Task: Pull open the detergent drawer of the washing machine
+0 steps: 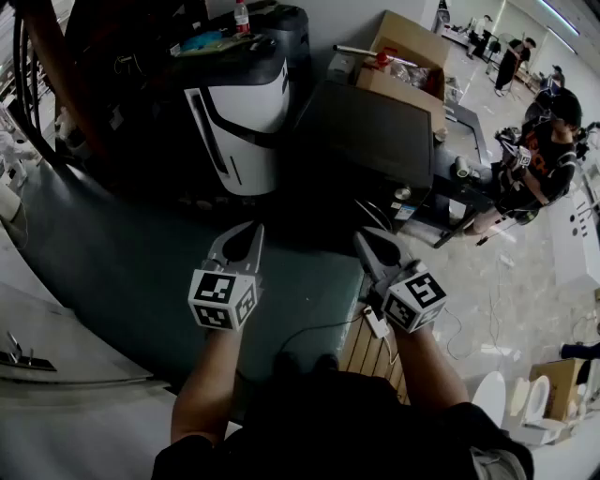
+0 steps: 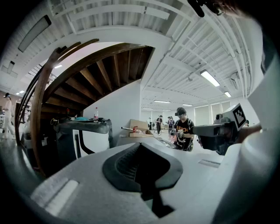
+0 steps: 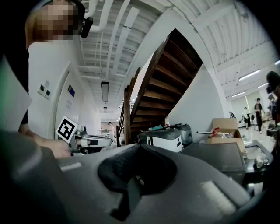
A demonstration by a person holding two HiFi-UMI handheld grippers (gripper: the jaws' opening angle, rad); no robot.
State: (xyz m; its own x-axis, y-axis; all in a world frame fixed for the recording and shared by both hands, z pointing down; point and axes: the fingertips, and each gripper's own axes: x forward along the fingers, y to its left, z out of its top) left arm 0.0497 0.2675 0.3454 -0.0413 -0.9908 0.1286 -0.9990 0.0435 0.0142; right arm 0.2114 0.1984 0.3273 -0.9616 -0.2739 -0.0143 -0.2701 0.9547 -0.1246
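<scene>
Two grippers hang level side by side in front of the person, well short of anything they could touch. The left gripper point(image 1: 251, 230) has its fingers point(image 1: 230, 251) pressed together on nothing, and its own view shows only the closed dark pads with open room beyond. The right gripper point(image 1: 366, 242) is likewise closed and empty. The only likely washer is the white machine point(image 1: 239, 112) with a dark top and a dark curved stripe on its front. It stands ahead of both grippers and well apart from them, beside a dark cabinet point(image 1: 375, 131) with a box point(image 1: 408, 56) behind it. A bottle point(image 1: 242, 14) stands on the machine's top. No drawer can be made out on it from here, because the front is too small and dim to show a seam or handle. In the head view the machine lies almost straight ahead of the left gripper and off to the left of the right one. The left gripper view places it a little left of the fingers' line, and the right gripper view a little to the right. The left hand therefore looks nearer and better lined up. A drawer in that front would probably slide out toward the person, along the line the fingers already point. The next move is likely a long reach forward, with the fingers opening before they arrive.
</scene>
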